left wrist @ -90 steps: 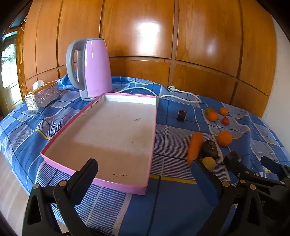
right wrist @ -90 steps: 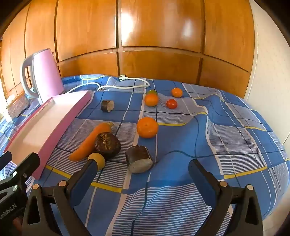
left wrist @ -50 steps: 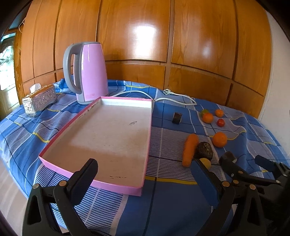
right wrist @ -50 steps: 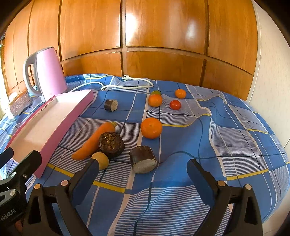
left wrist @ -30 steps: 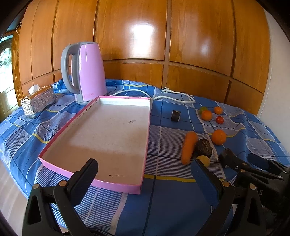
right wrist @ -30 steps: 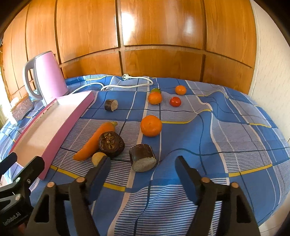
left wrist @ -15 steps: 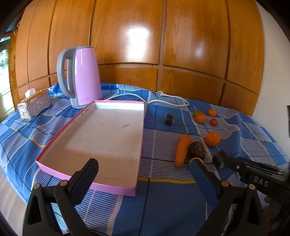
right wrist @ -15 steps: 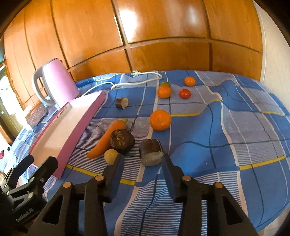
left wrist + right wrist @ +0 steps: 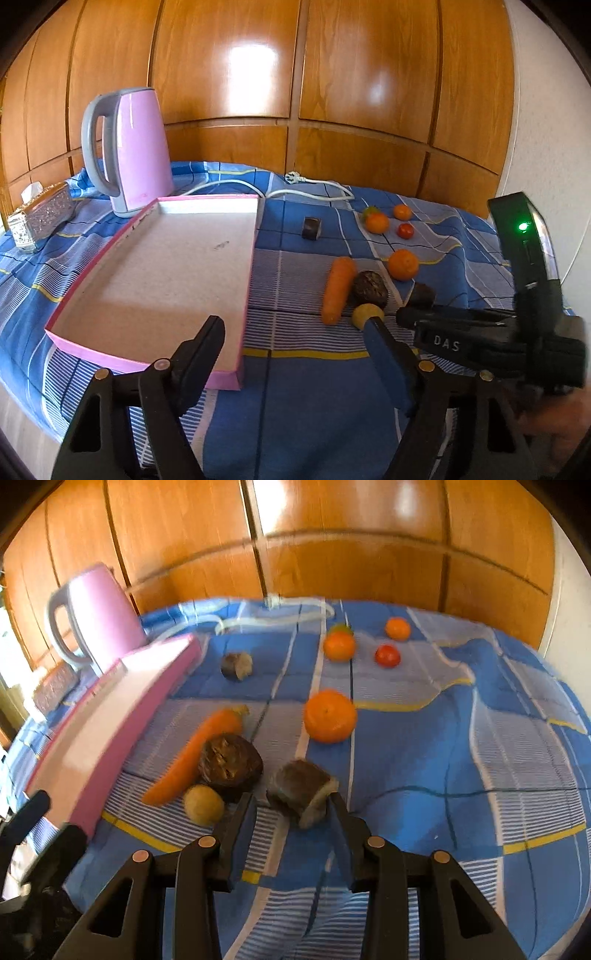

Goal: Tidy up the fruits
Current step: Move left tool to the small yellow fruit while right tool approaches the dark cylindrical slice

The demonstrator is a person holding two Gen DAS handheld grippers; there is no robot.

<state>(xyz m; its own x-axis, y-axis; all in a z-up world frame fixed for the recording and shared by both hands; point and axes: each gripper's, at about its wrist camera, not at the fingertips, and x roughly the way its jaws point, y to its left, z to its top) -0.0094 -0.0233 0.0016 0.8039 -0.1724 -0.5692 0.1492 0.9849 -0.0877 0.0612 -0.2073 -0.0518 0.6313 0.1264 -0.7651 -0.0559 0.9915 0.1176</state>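
Observation:
An empty pink tray (image 9: 251,258) lies on the blue checked cloth, ahead and left of my left gripper (image 9: 293,332), whose jaws are closing on nothing. To the right of the tray lie a carrot (image 9: 195,753), a dark brown round fruit (image 9: 229,764), a small yellow fruit (image 9: 203,805), a big orange (image 9: 330,716) and a brown cut chunk (image 9: 299,794). My right gripper (image 9: 291,805) is narrowed, its tips on either side of the chunk's near end. The left tip stands clear of the chunk, so nothing is gripped.
Farther back lie a smaller cut piece (image 9: 236,666), two small oranges (image 9: 339,646), a red tomato (image 9: 387,655) and a white power cord (image 9: 306,184). A pink kettle (image 9: 129,151) and a silver tissue box (image 9: 40,218) stand behind the tray. Wooden panels close the back.
My right gripper narrowed its jaws, then moved forward and down to the brown chunk. My left gripper's jaws have come closer together while the hand stayed about where it was.

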